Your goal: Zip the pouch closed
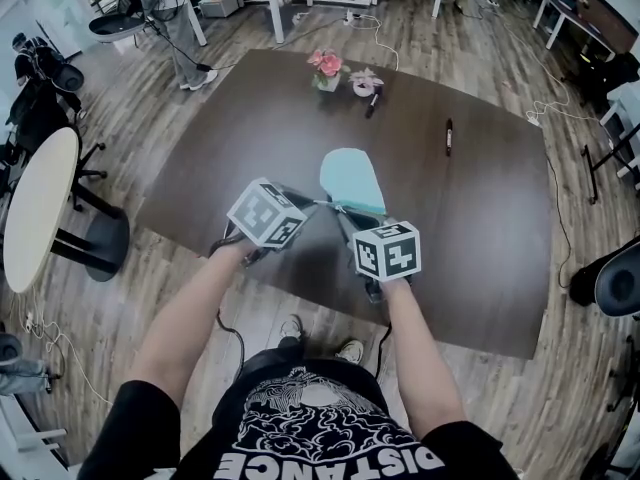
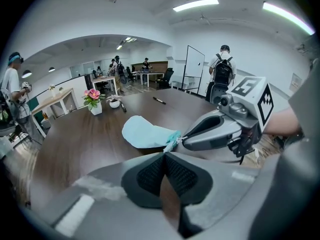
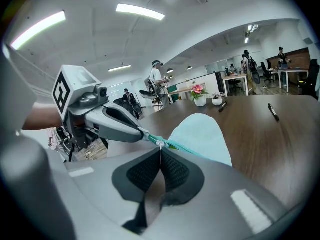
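Black pads of left gripper are seen closest to lens, pressed fully together. Pinched at their very tip is the end of the teal zip tape. Right gripper is likewise fully closed, w/ the small silver slider nipped at its tip. Both tips are set nearly touching, only a short bit of tape btw them.

Pouch, light blue, is found directly ahead of both tips. Its near edge is held up by the two grips. Far rounded end appears to rest on dark table, though contact can't be confirmed.

Progress (judged): slider is parked close to the left gripper's end of the track. Beyond the right gripper's tip, off to its right, the zip is read as one thin unbroken teal line, w/ no gap or gaping mouth seen. Most of the run is prob. zipped already. Left to do: the last short stretch btw slider and left tip is to be closed, unless the end stop is already reached. That can't be told at this res.

Orientation: long axis of pouch is laid straight away from the tips, rounded end farthest out, zip edge nearest. Zip line is run crosswise to that axis, across in front of the tips.
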### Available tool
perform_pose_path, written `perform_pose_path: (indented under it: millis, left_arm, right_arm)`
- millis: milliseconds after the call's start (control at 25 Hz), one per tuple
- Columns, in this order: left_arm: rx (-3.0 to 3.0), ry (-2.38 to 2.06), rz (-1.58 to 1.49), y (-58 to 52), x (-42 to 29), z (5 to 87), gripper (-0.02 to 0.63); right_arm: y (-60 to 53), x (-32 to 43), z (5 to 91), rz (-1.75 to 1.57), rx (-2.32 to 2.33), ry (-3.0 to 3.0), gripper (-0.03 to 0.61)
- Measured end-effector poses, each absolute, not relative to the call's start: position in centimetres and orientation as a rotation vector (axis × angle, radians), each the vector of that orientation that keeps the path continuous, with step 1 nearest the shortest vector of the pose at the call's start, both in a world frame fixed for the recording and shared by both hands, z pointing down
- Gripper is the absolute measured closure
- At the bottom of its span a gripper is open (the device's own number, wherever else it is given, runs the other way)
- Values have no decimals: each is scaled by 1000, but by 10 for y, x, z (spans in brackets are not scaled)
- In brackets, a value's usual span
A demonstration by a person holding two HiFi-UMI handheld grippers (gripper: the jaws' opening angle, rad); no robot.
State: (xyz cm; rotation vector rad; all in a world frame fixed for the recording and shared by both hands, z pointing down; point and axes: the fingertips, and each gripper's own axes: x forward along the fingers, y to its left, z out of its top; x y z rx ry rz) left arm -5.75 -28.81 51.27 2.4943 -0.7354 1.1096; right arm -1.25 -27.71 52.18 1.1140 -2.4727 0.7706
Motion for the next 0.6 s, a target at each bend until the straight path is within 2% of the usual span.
perform_pose_path:
  millis: [600]
  left_arm:
    - [2432, -861, 1045, -295, -77, 516, 607]
  right_arm:
    - [-276, -23, 524, 753, 1102, -2464, 575]
